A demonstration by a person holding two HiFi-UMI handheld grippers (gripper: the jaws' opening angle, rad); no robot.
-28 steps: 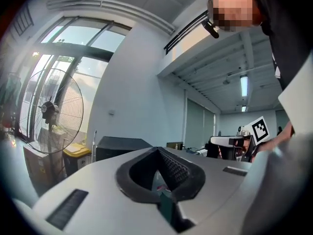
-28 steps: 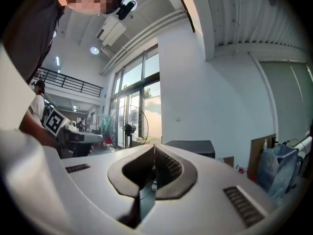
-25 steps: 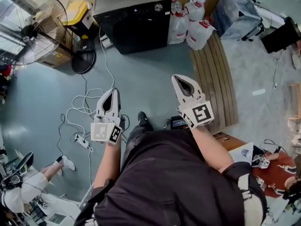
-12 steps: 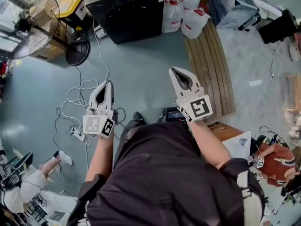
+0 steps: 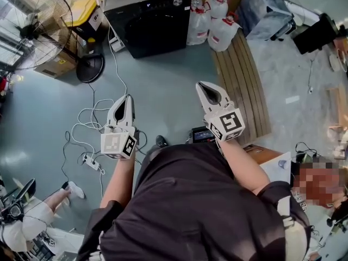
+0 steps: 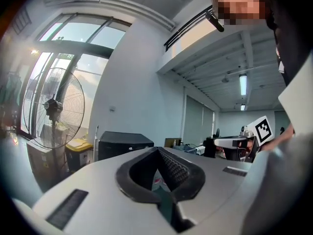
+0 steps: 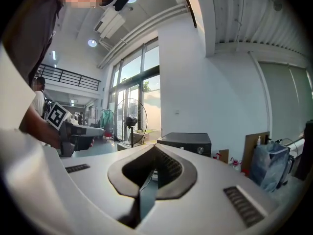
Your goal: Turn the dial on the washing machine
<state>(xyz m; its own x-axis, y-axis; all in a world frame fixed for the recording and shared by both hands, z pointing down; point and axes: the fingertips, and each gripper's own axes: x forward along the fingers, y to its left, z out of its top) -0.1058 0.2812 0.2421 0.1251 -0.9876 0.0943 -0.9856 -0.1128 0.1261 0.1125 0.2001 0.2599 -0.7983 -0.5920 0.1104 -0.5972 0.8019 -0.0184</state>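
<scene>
Dial [image 5: 177,1] sits untouched on the washing machine [image 5: 147,29]. Left gripper [image 5: 128,98] and right gripper [image 5: 204,86], well short of it, are closed and empty. Approaching seems next.

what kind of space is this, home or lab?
Likely a workshop or test lab, not a home: a black washing machine stands on a bare painted floor, a big pedestal fan is near it, and loose cables trail across.

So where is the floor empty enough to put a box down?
The bare floor between the washing machine, the wooden boards and the white cables is free. Another open patch lies left of the cables, below the fan. It is crowded around the jugs beside the machine.
</scene>
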